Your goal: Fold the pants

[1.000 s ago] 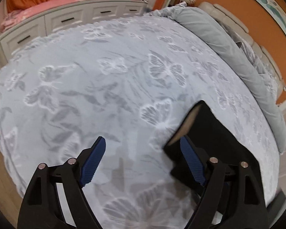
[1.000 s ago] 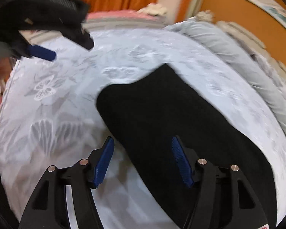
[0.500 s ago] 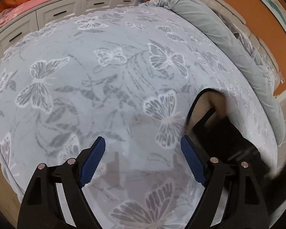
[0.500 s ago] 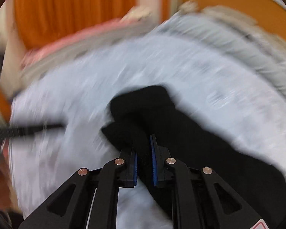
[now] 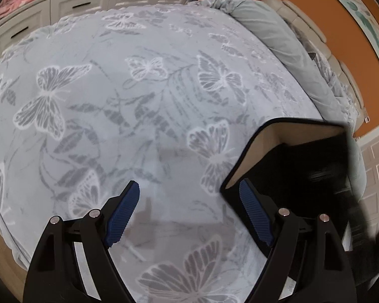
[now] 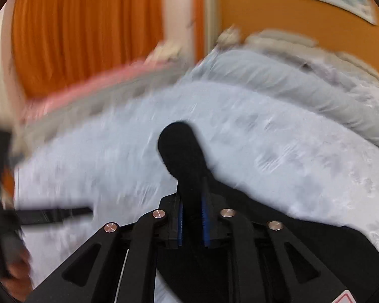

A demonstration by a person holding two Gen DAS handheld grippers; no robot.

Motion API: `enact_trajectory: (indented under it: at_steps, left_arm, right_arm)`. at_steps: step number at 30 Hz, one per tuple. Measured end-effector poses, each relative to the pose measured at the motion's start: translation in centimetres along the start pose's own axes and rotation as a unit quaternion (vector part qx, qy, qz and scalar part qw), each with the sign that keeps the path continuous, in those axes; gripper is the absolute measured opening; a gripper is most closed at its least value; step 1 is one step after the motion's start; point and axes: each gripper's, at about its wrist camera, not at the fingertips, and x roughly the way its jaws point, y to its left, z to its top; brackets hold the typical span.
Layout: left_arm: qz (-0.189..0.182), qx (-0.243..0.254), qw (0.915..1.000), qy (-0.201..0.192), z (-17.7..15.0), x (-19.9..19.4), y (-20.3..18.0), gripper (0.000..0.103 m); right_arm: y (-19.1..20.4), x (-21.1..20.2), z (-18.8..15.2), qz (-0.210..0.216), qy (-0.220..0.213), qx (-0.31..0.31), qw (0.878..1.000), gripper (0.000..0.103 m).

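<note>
Our right claw [image 6: 192, 221], jaws easing apart, grips black pants [image 6: 184, 151] above the bed [image 5: 139, 101]; left claw [image 5: 189, 212] gapes, empty.

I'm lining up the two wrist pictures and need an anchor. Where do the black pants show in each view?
Left wrist view: the black pants are at lower right, an edge lifted so the tan lining shows, beside the open left tool.
Right wrist view: the pants run from bottom centre up to mid-frame, a bunched fold sticking up between the pads of the right tool, whose jaws are opening.
Shared landmark: the butterfly-print bedspread.
</note>
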Motion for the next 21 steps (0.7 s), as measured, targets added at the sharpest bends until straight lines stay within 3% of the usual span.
enact_trajectory:
  at_steps: [2,4,5,7,10,14,16,17,18,21]
  left_arm:
    - [0.002,0.001,1.0000,-0.002,0.0,-0.1,-0.2,0.079]
    - [-0.002,-0.003,1.0000,0.001,0.0,0.0,0.0,0.079]
    - [-0.003,-0.006,1.0000,0.001,0.1,-0.1,0.2,0.079]
    - [0.001,-0.010,1.0000,0.000,0.2,-0.1,0.6,0.079]
    - [-0.002,-0.025,0.9997,0.003,0.4,0.0,1.1,0.079]
    - [-0.007,-0.026,0.9996,0.002,0.3,-0.1,0.9,0.079]
    - [-0.005,-0.020,0.9998,-0.001,0.3,-0.2,0.7,0.079]
    - [-0.003,-0.020,0.9998,-0.003,0.3,-0.2,0.6,0.079]
    - [-0.001,-0.020,0.9998,-0.004,0.4,-0.3,0.6,0.079]
    - [0.007,-0.030,0.9993,-0.019,0.5,-0.9,1.0,0.079]
  right_arm:
    - [2.2,4.6,-3.1,0.027,0.117,-0.038,0.992,0.024]
    - [4.1,2.7,-5.6,-0.016,0.044,-0.106,0.993,0.038]
    - [4.2,1.9,-5.8,-0.008,0.038,-0.103,0.994,0.054]
    - [3.7,1.0,-5.7,0.014,0.034,-0.079,0.996,0.056]
    - [3.7,1.5,-5.4,-0.014,0.042,-0.092,0.995,0.056]
    - [3.0,4.2,-5.6,-0.011,0.055,-0.088,0.994,0.057]
    - [3.2,4.5,-5.6,-0.016,0.050,-0.095,0.994,0.043]
    - [3.1,4.7,-5.4,-0.015,0.048,-0.094,0.994,0.019]
    - [2.8,5.0,-4.9,-0.018,0.053,-0.082,0.995,0.014]
    - [2.2,3.8,-3.6,0.005,0.059,-0.045,0.997,0.012]
